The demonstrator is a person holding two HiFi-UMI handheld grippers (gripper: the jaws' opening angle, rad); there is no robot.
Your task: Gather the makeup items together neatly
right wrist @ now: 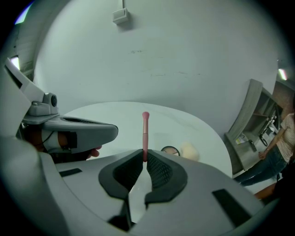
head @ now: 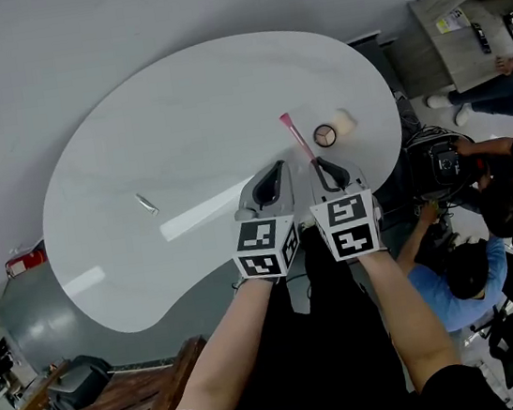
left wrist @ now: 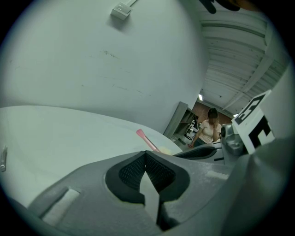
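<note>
Makeup brush (head: 296, 135), slim and pink with a rounded tip, is pinched at its handle end between the ribbed black jaws of the right gripper (head: 323, 167), slanting out over the glossy white, kidney-shaped tabletop (head: 178, 116). Just beyond its tip lie a round compact (head: 324, 135) and a soft pale puff (head: 343, 122). The left gripper (head: 275, 168) hovers just beside, jaws pressed together on nothing

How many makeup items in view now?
4. A pink brush clamped in the right gripper; a round compact and a pale puff beside it near the table's right end; a small silver item alone at left. None seems hidden.
</note>
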